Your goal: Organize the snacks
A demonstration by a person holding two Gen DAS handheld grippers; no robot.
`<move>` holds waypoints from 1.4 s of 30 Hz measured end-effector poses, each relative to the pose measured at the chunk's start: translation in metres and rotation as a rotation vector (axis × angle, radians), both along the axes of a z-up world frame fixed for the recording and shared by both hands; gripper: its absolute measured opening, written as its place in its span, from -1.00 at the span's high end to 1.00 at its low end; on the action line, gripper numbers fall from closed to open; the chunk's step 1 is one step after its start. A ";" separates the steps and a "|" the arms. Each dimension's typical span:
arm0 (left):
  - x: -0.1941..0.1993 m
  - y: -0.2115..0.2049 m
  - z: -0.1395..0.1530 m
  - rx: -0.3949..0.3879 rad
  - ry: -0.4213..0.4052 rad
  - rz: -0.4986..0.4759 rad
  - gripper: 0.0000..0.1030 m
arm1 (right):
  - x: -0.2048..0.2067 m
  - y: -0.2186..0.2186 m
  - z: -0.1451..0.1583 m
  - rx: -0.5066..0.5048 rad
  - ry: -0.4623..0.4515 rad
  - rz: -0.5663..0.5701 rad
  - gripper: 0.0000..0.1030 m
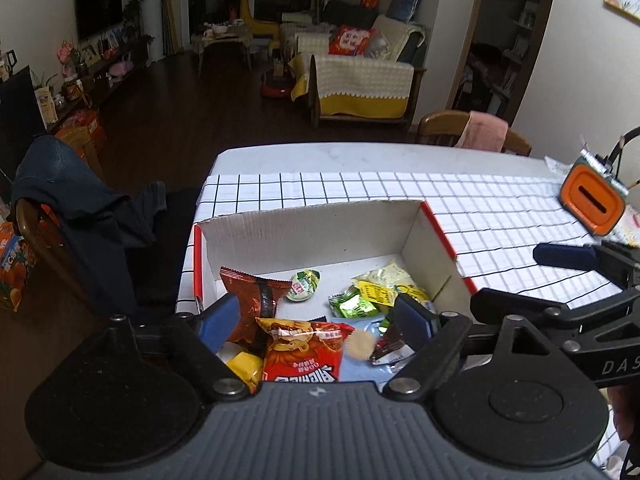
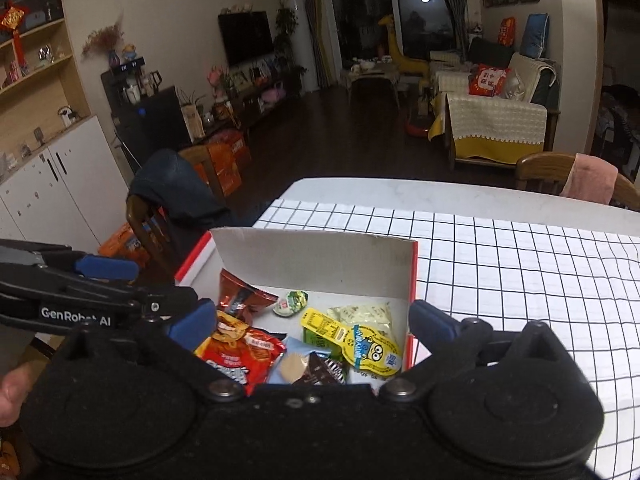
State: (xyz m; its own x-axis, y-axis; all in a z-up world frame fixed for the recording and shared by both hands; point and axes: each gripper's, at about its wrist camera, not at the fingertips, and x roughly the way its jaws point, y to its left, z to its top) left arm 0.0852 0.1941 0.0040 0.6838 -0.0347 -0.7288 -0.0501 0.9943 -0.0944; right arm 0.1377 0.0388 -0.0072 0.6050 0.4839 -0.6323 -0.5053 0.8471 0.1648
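An open cardboard box [image 1: 304, 232] with red outer sides stands on the checked tablecloth; it also shows in the right wrist view [image 2: 320, 260]. Inside lie several snacks: a red noodle-snack bag [image 1: 304, 356] [image 2: 244, 354], a dark red packet [image 1: 250, 296] [image 2: 240, 294], a round green jelly cup [image 1: 305, 285] [image 2: 291, 302], green wrapped sweets [image 1: 354, 306], a yellow cartoon pack [image 2: 352, 340], a pale packet [image 1: 390, 276] [image 2: 362, 314] and a dark chocolate wrapper [image 1: 390, 350] [image 2: 320, 370]. My left gripper [image 1: 316, 320] is open and empty over the box. My right gripper [image 2: 312, 324] is open and empty over it too.
An orange and green container [image 1: 594, 200] stands on the table's right side. The right gripper's arm [image 1: 560, 308] lies just right of the box. A chair draped with dark clothing [image 1: 76, 216] stands at the table's left edge. Another chair with a pink cloth [image 2: 580, 180] is at the far side.
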 end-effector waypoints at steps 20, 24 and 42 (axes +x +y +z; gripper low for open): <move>-0.054 -0.015 0.028 0.013 -0.075 0.048 -1.00 | -0.061 -0.014 0.015 0.101 -0.012 -0.050 -0.99; -0.058 -0.019 0.028 0.016 -0.078 0.054 -1.00 | -0.064 -0.020 0.015 0.119 -0.020 -0.083 -0.99; -0.060 -0.022 0.022 -0.005 -0.060 0.066 -1.00 | -0.065 -0.021 0.004 0.111 0.009 -0.098 -1.00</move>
State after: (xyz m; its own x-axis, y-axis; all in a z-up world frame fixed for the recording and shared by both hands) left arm 0.0254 0.1724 0.0262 0.7272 0.0085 -0.6864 -0.1098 0.9885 -0.1041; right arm 0.0730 0.0176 -0.0030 0.6476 0.4899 -0.5836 -0.4189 0.8687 0.2644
